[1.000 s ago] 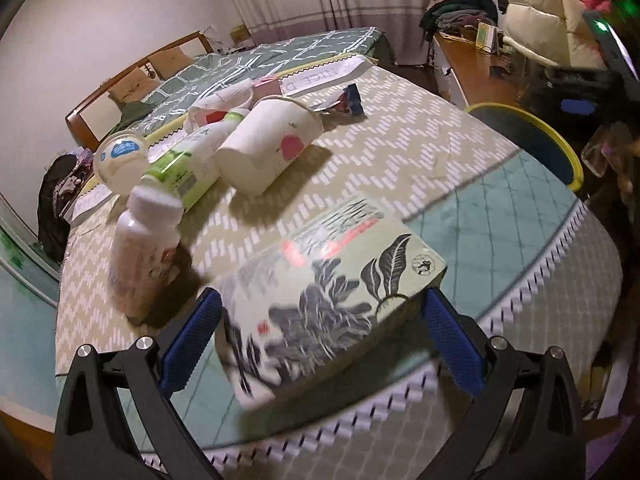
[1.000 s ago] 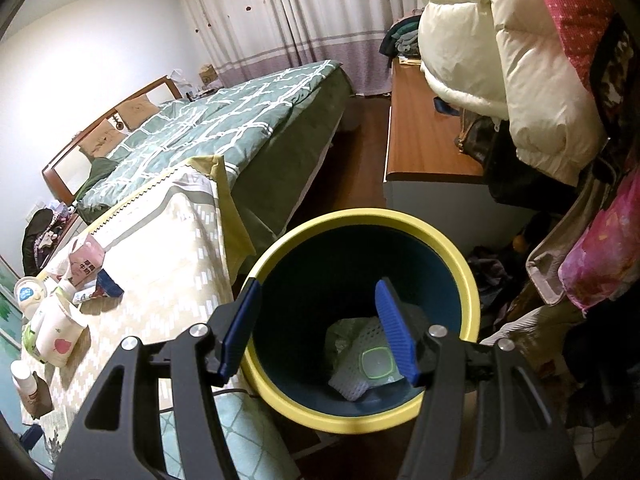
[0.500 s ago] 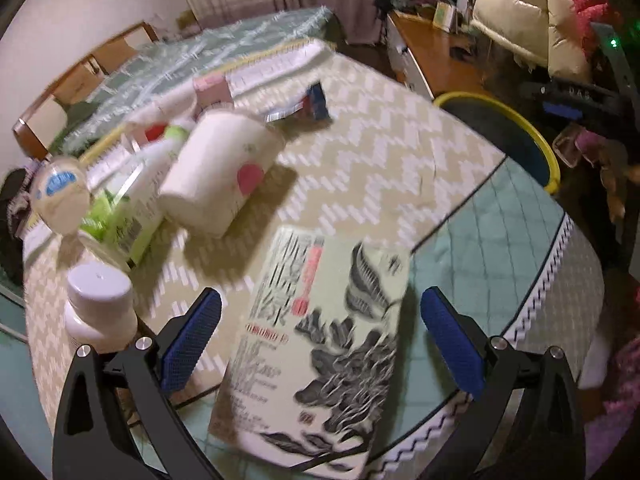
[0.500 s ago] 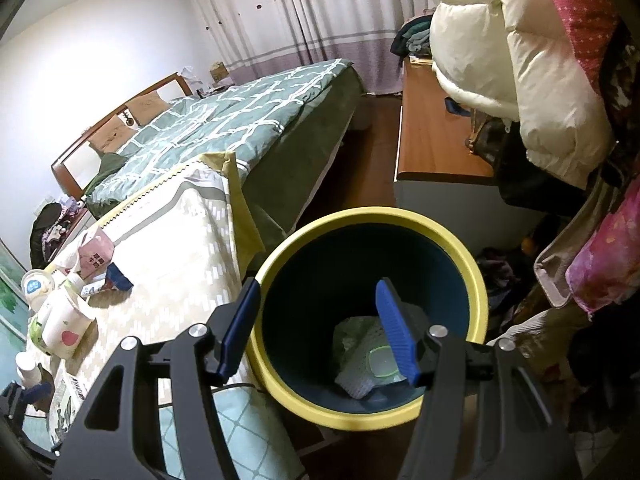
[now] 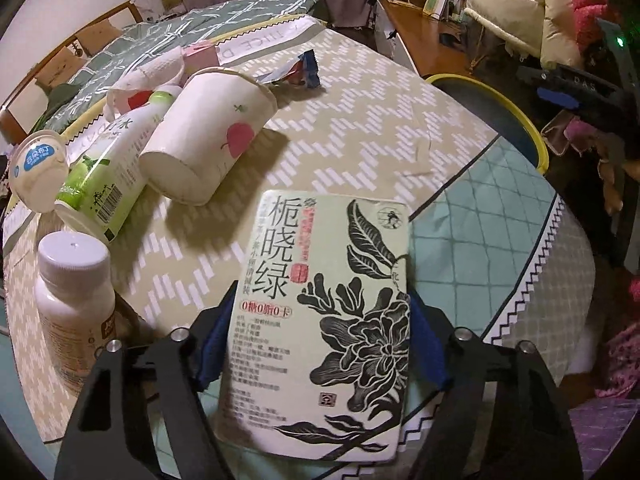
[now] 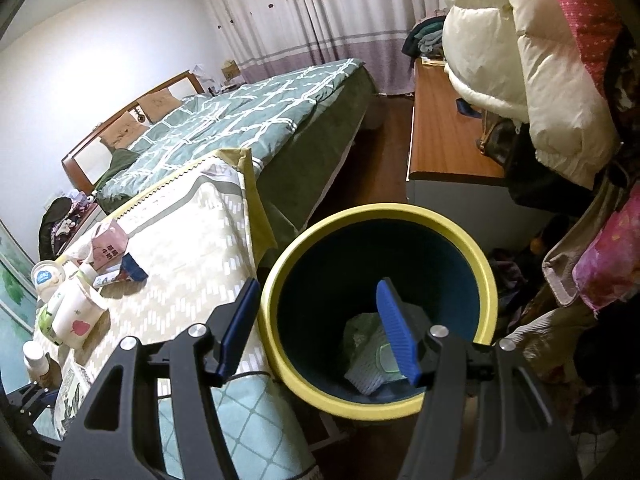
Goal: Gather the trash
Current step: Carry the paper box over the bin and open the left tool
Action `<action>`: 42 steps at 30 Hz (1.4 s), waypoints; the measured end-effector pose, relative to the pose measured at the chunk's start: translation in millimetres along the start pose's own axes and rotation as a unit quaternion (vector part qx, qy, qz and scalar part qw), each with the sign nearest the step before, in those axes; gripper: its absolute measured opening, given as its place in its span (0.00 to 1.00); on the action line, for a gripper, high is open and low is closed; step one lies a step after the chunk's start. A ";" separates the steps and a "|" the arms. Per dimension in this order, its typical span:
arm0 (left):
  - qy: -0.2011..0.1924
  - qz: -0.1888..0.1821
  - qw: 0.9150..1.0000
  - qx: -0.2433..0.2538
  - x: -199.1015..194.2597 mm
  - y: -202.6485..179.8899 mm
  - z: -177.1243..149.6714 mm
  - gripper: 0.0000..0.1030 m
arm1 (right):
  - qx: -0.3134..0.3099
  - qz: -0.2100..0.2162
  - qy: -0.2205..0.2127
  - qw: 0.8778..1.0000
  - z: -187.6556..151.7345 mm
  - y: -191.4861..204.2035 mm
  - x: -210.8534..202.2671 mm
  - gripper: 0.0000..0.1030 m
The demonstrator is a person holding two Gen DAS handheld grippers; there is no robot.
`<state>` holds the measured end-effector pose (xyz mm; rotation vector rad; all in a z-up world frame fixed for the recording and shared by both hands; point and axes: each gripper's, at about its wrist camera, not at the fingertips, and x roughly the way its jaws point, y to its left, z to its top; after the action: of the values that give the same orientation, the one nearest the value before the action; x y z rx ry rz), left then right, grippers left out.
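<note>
Since a second ago my left hand-held gripper (image 5: 320,332) has tipped down over the flat tea carton (image 5: 324,312), and its jaws have just been closing: the blue pads now sit against both long edges of the carton, which lies flat at the near edge of the surface (image 5: 360,128). I read that as a pinch on the carton, not yet lifted.

My right hand-held gripper (image 6: 316,328) hovers spread over the yellow-rimmed bin (image 6: 486,280), nothing between its pads; its view has barely changed.

By my judgement the job is early. The bin holds only some pale crumpled rubbish at its bottom. Left on the surface are a paper cup (image 5: 208,132) on its side, a green-labelled bottle (image 5: 108,172) lying beside it, a white-capped bottle (image 5: 74,300) standing upright, a small round tub (image 5: 38,168), a pink carton (image 5: 200,54) and a blue and red wrapper (image 5: 300,72) farther back. The carton in hand comes first, then those.

The surface wears a cloth with white chevron dashes on beige and a teal checked panel, zigzag trim at the edge. The bin stands just beside it on a wooden floor. Beyond is a bed (image 6: 240,120) with a green checked quilt, curtains, a low wooden cabinet, and padded coats hanging at the right.
</note>
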<state>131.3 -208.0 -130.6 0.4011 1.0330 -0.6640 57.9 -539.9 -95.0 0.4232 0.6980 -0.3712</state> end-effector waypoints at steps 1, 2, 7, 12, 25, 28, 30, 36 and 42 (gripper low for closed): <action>-0.001 -0.006 1.000 -0.004 -0.7 -0.9 1.9 0.70 | -0.001 0.000 -0.003 1.000 -1.5 -0.7 -4.0 0.56; -0.006 -0.013 1.000 -0.007 -2.3 -2.4 5.2 0.70 | -0.001 0.000 -0.005 1.000 -2.5 -1.2 -7.2 0.56; -0.033 -0.029 0.999 -0.002 -9.3 -18.9 30.3 0.70 | -0.006 -0.007 -0.023 1.000 -6.9 -7.4 -29.8 0.56; -0.057 -0.048 0.997 0.023 -12.2 -51.7 69.9 0.70 | -0.008 -0.019 -0.038 0.999 -8.9 -20.7 -49.8 0.56; -0.058 -0.091 0.991 0.080 37.6 -164.3 178.1 0.70 | -0.001 -0.048 -0.056 0.997 -24.8 -64.3 -84.5 0.56; -0.053 -0.097 0.991 0.081 55.3 -184.0 196.7 0.70 | 0.005 -0.050 -0.055 0.997 -26.3 -73.6 -84.9 0.56; -0.055 -0.098 0.990 0.084 63.6 -195.9 206.3 0.70 | 0.010 -0.050 -0.053 0.997 -26.7 -80.0 -84.3 0.56; -0.050 -0.090 0.991 0.087 89.7 -220.2 229.7 0.71 | 0.025 -0.061 -0.049 0.997 -27.6 -95.9 -79.9 0.57; -0.076 -0.074 0.992 0.075 78.2 -214.0 227.2 0.91 | 0.025 -0.060 -0.044 0.997 -28.9 -93.6 -76.0 0.60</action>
<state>162.4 -526.3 -93.8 0.4004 0.8763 -0.8946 -54.6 -591.4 -86.3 0.4115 0.6312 -0.5181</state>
